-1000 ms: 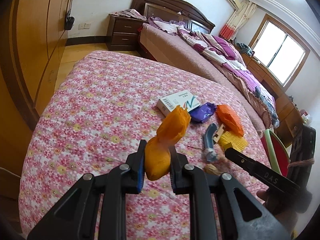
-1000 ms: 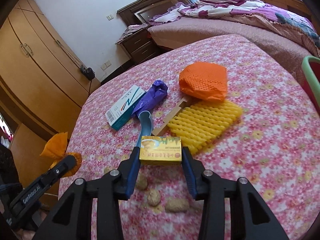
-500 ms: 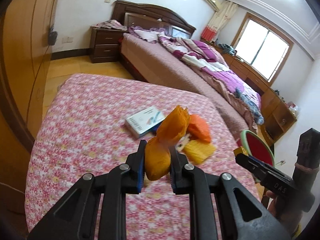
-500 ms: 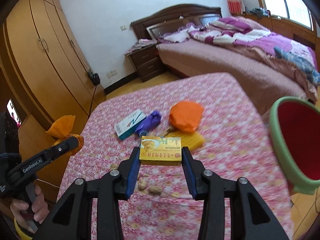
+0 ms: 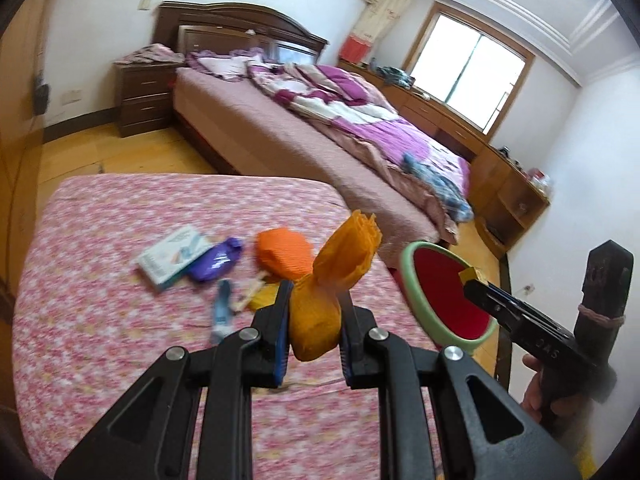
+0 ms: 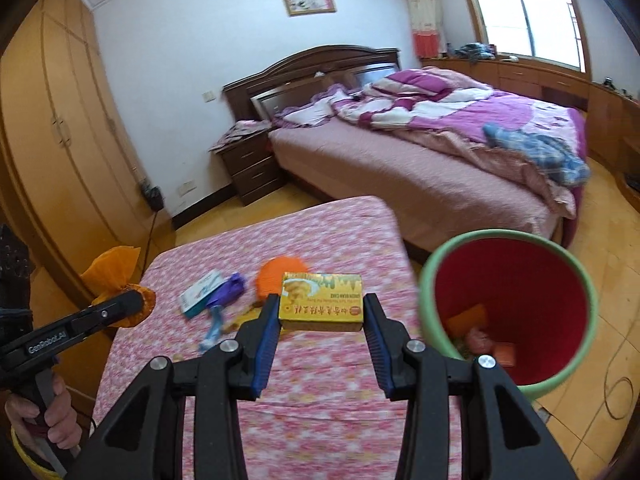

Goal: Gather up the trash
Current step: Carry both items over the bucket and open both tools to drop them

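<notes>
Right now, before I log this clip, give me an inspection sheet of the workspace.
Surface: pink floral-cloth table, bare toward its near edge.
Job's things: crumpled orange paper wrapper and yellow cardboard box, both lifted off the table; red bin with green rim on the floor at the table's right, some trash already inside.
Clutter: white-and-blue carton, purple wrapper, orange foam net, blue tube, all on the table.
Grippers: left gripper shut on the wrapper; right gripper shut on the box.
Cables: black cord by the wardrobe; thin loop on the floor.
Surroundings: unmade bed, nightstand, window.
</notes>
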The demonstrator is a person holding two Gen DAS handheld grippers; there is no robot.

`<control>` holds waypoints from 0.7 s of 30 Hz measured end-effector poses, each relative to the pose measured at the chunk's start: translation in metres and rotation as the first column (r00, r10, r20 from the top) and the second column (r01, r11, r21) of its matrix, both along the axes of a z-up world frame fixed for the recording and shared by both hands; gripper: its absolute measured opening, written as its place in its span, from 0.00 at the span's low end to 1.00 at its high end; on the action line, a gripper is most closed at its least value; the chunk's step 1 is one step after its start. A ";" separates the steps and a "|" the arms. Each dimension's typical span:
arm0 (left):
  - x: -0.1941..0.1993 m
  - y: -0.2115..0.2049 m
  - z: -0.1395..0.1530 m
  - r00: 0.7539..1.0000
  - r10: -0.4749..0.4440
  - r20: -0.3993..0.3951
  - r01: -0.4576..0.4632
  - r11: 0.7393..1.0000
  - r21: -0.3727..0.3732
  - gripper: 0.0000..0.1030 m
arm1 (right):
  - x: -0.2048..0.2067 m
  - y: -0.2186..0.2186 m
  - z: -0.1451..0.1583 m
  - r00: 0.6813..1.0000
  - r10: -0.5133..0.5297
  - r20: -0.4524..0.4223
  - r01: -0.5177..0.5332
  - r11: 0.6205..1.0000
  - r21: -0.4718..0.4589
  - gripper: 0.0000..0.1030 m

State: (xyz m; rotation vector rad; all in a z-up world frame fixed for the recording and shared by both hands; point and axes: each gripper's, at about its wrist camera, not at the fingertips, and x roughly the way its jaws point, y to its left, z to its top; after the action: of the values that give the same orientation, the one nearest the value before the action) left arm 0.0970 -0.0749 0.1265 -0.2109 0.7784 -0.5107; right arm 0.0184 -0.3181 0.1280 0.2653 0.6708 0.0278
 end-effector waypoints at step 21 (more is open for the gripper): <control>0.023 -0.186 -0.033 0.954 -0.290 -0.077 0.295 0.952 0.075 0.19 | -0.018 -0.136 -0.055 0.964 -0.246 -0.098 0.248 0.969 0.015 0.43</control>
State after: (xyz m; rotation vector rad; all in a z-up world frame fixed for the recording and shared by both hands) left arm 0.1205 -0.2613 0.0930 -0.0314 0.8989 -0.7524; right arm 0.0003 -0.4536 0.0730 0.3771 0.7283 -0.2161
